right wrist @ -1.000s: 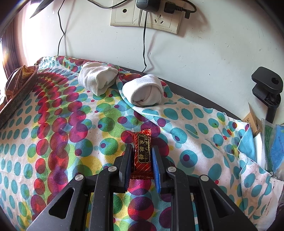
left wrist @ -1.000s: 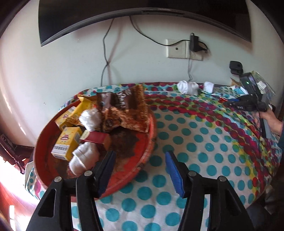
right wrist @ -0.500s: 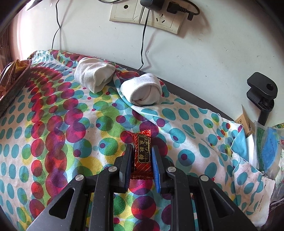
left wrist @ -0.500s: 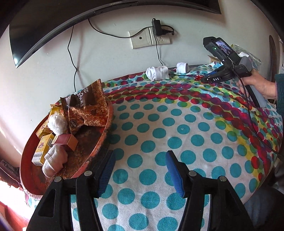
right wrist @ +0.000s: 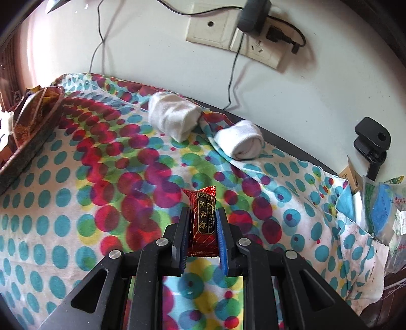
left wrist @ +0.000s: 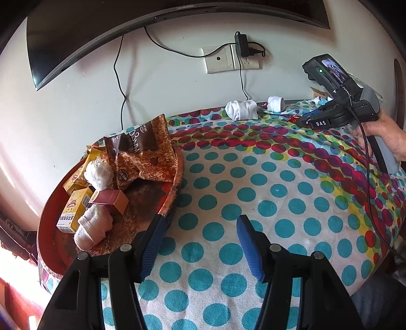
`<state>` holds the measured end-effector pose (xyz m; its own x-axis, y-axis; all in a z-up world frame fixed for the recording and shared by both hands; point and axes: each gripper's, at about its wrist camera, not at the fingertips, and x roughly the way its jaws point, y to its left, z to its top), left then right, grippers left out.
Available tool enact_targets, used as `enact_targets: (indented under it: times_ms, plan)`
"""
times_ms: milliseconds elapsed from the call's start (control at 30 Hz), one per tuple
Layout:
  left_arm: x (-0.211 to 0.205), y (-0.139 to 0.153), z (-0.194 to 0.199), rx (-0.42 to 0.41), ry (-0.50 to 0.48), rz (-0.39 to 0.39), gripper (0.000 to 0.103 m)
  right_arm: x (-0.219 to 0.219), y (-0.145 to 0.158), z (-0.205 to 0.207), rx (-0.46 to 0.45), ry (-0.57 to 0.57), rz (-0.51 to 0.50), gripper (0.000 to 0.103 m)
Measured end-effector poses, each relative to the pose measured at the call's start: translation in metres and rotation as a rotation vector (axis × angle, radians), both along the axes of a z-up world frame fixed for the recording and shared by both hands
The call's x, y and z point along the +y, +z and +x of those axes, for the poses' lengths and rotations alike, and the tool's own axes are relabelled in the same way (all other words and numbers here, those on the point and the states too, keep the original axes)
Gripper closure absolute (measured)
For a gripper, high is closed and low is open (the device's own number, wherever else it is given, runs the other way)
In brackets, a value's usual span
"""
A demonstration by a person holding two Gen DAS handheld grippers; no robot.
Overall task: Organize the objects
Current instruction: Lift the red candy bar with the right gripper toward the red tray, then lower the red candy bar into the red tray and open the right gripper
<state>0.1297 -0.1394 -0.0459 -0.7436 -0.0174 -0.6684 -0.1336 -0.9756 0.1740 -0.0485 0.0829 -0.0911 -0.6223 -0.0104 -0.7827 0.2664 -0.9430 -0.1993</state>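
Observation:
My right gripper [right wrist: 202,212] is shut on a red candy packet [right wrist: 203,220] with gold lettering, held just above the dotted cloth. In the left wrist view that same gripper [left wrist: 308,119] shows at the far right in a person's hand [left wrist: 388,137], with the candy's red tip [left wrist: 294,118] poking out. Two rolled white socks [right wrist: 172,119] [right wrist: 241,142] lie near the wall. My left gripper [left wrist: 200,228] stands open over the cloth, empty, beside a round red tray [left wrist: 172,195]. The tray holds snack bags [left wrist: 142,152], yellow boxes [left wrist: 73,210], a brown box and rolled socks [left wrist: 94,226].
The table wears a dotted cloth [left wrist: 266,198]. A wall socket with a charger [right wrist: 253,15] and cables sits behind it. A black clamp [right wrist: 373,142] and plastic bags [right wrist: 383,203] crowd the right end. A dark screen [left wrist: 152,15] hangs above.
The right gripper has moved across the cloth with the candy still clamped; the socks now sit farther right in its view. The left view has swung from the tray toward the table's middle.

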Motion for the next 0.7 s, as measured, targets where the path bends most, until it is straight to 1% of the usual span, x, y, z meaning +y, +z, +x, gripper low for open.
enact_targets:
  times_ms: [300,467,700]
  plan:
    - [-0.016,0.003,-0.002,-0.005,0.059,0.054,0.043,-0.086,0.022,0.021,0.027,0.18,-0.054,0.084]
    - [-0.022,0.004,-0.003,-0.005,0.074,0.066,0.043,-0.128,0.03,0.034,0.025,0.276,-0.09,0.084]
    - [-0.024,0.002,-0.005,-0.019,0.082,0.07,0.043,-0.175,0.04,0.036,-0.014,0.394,-0.16,0.084]
